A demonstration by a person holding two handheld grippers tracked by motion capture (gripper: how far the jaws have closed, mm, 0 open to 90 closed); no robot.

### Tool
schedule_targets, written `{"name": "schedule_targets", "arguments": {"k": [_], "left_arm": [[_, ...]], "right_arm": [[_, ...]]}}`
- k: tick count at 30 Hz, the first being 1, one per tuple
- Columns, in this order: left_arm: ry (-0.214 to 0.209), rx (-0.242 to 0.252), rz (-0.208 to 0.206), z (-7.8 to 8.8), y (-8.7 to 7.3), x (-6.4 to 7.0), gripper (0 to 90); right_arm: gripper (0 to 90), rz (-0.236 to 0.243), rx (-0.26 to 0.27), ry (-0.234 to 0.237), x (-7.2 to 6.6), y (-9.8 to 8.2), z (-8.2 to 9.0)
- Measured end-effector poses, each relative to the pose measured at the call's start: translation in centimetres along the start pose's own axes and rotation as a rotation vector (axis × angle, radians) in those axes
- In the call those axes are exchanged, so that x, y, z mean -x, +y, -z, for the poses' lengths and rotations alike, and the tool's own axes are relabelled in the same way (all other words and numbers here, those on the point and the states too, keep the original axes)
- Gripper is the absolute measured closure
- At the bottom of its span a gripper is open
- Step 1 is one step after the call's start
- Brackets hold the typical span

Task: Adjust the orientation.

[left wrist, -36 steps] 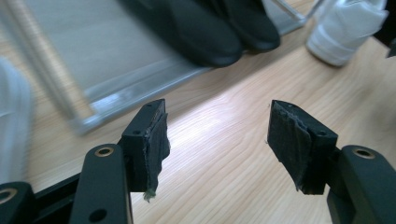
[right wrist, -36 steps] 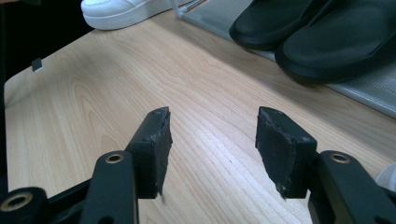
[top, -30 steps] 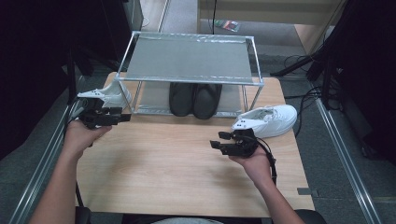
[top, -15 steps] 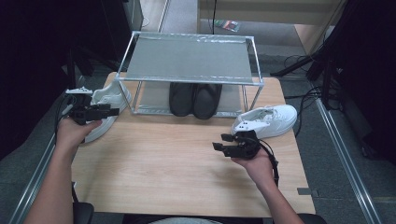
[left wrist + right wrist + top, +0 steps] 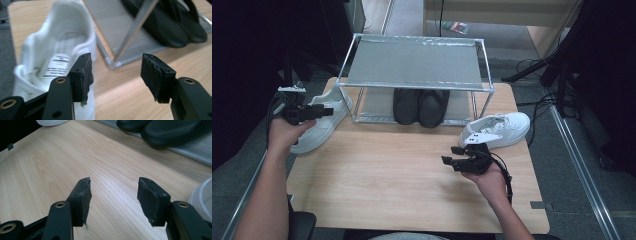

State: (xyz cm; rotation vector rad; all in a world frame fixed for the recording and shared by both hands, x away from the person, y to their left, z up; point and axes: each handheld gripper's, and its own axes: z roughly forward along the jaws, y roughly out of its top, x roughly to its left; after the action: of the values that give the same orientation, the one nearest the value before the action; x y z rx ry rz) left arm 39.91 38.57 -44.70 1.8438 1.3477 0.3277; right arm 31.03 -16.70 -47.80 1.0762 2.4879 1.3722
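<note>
A white sneaker (image 5: 319, 127) lies at the table's left edge beside the rack. My left gripper (image 5: 326, 112) hovers over its heel end, pointing right. In the left gripper view the sneaker's collar (image 5: 57, 45) sits behind the left jaw, and my left gripper (image 5: 116, 65) is open; its jaws have just been closing a little, with only table between them. A second white sneaker (image 5: 499, 129) lies at the right. Just in front of it my right gripper (image 5: 451, 155) points left, and in its own view my right gripper (image 5: 113, 186) stands open over bare wood.
A metal two-tier rack (image 5: 412, 62) stands at the table's back. A pair of black shoes (image 5: 421, 106) sits on its lower shelf, seen also as black shoes (image 5: 170, 25) and black shoes (image 5: 162, 130). The wooden table (image 5: 387, 175) stretches between my hands. Cables lie on the floor at right.
My left hand has drawn back to the left, away from the rack, uncovering more of the left sneaker. The right hand and both sneakers have kept their places.
</note>
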Motion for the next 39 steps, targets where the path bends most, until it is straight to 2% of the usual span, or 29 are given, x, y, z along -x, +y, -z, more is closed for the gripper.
{"name": "schedule_targets", "arguments": {"k": [4, 6, 9, 12, 16, 22, 27, 34, 36, 39], "left_arm": [[0.004, 0.024, 0.01, 0.3, 0.7, -0.6, 43.4], [-0.015, 0.022, 0.014, 0.2, 0.9, -0.9, 43.4], [0.021, 0.008, 0.0, -0.1, 1.2, -1.2, 43.4], [0.012, 0.027, 0.028, -0.3, 1.1, -1.8, 43.7], [0.027, 0.011, 0.046, -1.1, 0.7, -2.8, 44.7], [0.026, -0.035, 0.045, -2.6, 0.2, -3.4, 55.9], [0.013, -0.077, 0.039, -3.7, -0.3, -3.6, 60.5], [-0.007, -0.049, 0.007, -4.1, -1.0, -3.8, 67.5], [-0.019, -0.057, 0.03, -4.0, -1.0, -3.8, 72.6], [-0.043, -0.073, 0.043, -4.0, -1.0, -3.8, 76.6]], "right_arm": [[45.6, -0.008, 0.001, -0.01, 0.0, -0.3, 0.3], [45.5, -0.01, 0.002, -0.016, 0.0, -0.4, 0.5], [45.5, -0.017, 0.002, -0.023, 0.0, -0.6, 0.7], [45.5, -0.016, -0.001, -0.023, 0.0, -0.9, 0.8], [45.5, -0.022, -0.002, -0.031, 0.0, -1.1, 1.1], [45.4, -0.03, -0.003, -0.044, 0.1, -1.4, 1.3], [45.3, -0.033, -0.009, -0.042, 0.2, -1.5, 1.2], [45.2, -0.031, -0.016, -0.046, 0.2, -1.6, 1.1], [45.2, -0.031, -0.017, -0.046, 0.2, -1.6, 1.1], [45.1, -0.029, -0.019, -0.048, 0.2, -1.6, 1.0]]}}
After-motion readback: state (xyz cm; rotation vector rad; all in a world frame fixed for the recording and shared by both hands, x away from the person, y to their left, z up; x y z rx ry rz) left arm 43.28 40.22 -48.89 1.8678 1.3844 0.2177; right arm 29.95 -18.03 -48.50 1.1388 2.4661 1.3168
